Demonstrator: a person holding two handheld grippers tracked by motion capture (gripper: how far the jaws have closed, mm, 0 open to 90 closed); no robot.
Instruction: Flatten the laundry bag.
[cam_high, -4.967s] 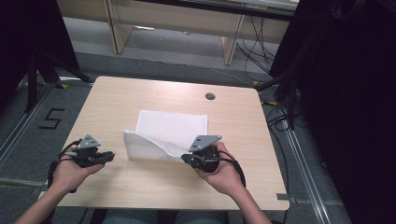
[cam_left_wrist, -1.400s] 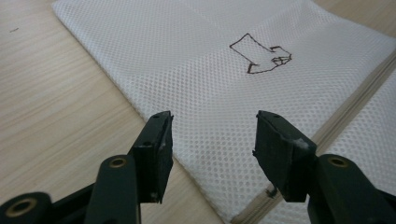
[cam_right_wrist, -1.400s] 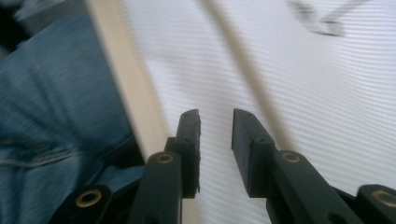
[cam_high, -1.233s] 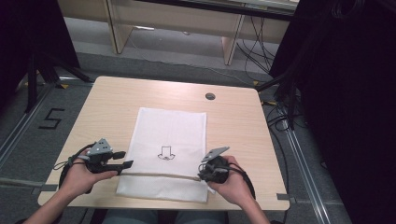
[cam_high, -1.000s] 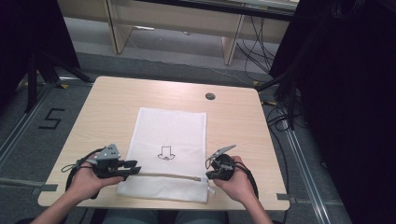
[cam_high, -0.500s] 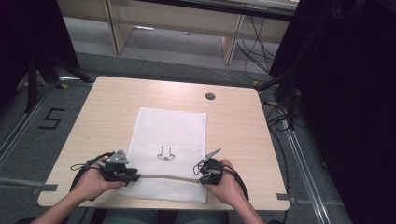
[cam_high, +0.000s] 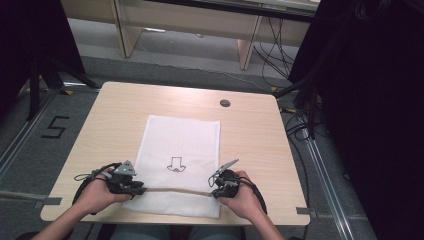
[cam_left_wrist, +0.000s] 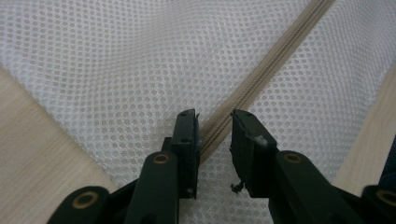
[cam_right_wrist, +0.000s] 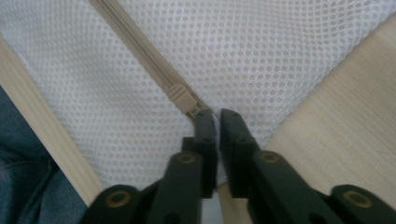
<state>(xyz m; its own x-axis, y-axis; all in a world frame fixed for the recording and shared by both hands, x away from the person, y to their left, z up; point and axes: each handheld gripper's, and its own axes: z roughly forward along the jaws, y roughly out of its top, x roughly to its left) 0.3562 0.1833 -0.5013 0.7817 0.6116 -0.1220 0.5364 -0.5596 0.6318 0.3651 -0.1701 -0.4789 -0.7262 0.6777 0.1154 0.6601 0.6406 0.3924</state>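
Item: white mesh laundry bag (cam_high: 181, 155), lying flat on a light wooden table (cam_high: 260, 145), long side running away from the person. A small dark arrow-shaped mark (cam_high: 175, 164) sits near its middle. A beige zipper (cam_high: 175, 190) crosses the bag near the edge closest to the person, running from one gripper to the other.

Left gripper (cam_high: 138, 190): held in the left hand (cam_high: 100, 192) at the bag's left edge, over the left end of the zipper. In the left gripper view the gripper (cam_left_wrist: 215, 122) stands with its jaws parted by a clear gap, the zipper tape (cam_left_wrist: 261, 79) running up between them; the pads are on either side of the tape and do not press it. The jaws have just been closing a little.

Right gripper (cam_high: 214, 192): held in the right hand (cam_high: 245, 195) at the bag's right edge. In the right gripper view the gripper (cam_right_wrist: 217, 116) shows a narrow slit between its jaws, tips at the zipper's slider (cam_right_wrist: 183, 99), whose pull tab reaches the left jaw tip. The jaws have just been opening; whether the tab is pinched I cannot tell.

Surroundings: a round dark grommet (cam_high: 225, 103) in the table's far right part; grey floor with a painted "5" (cam_high: 55, 127) to the left.
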